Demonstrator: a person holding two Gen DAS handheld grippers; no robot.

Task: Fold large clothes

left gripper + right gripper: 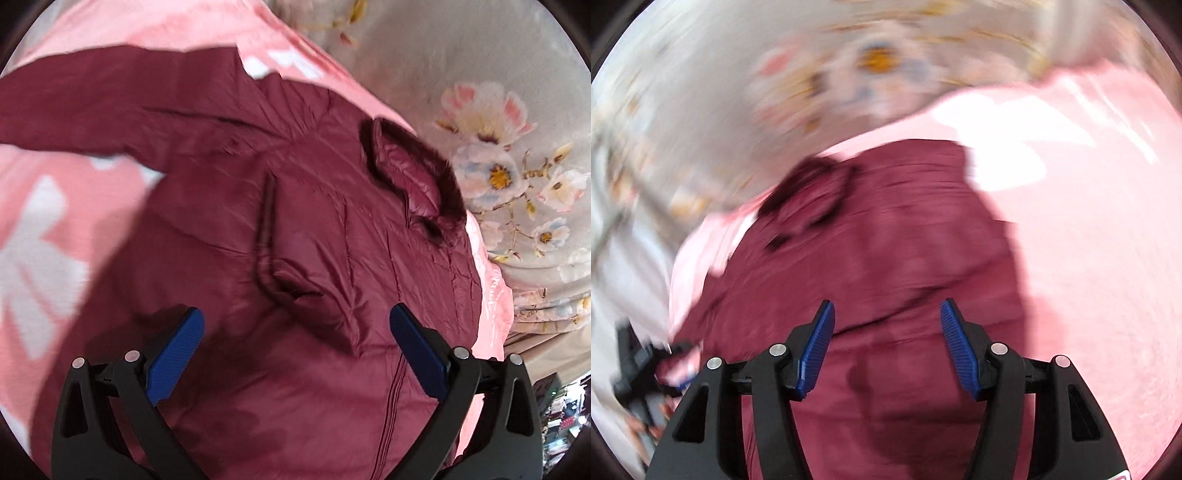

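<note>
A maroon padded jacket [288, 229] lies front-up on a pink blanket [48, 206]. Its fur-trimmed collar [417, 177] points to the right. One sleeve [122, 107] stretches to the upper left, the other sleeve [295, 254] is folded across the chest. My left gripper [295, 328] is open and empty above the jacket's lower front, by the zipper [395, 402]. In the blurred right wrist view the jacket [886, 240] lies below my right gripper [886, 332], which is open and empty. The left gripper [646, 365] shows at that view's lower left edge.
A grey floral quilt [498, 129] lies bunched beyond the collar, also in the right wrist view [775, 92]. The pink blanket [1089, 258] spreads wide to the right of the jacket. Room clutter [557, 417] shows at the far lower right.
</note>
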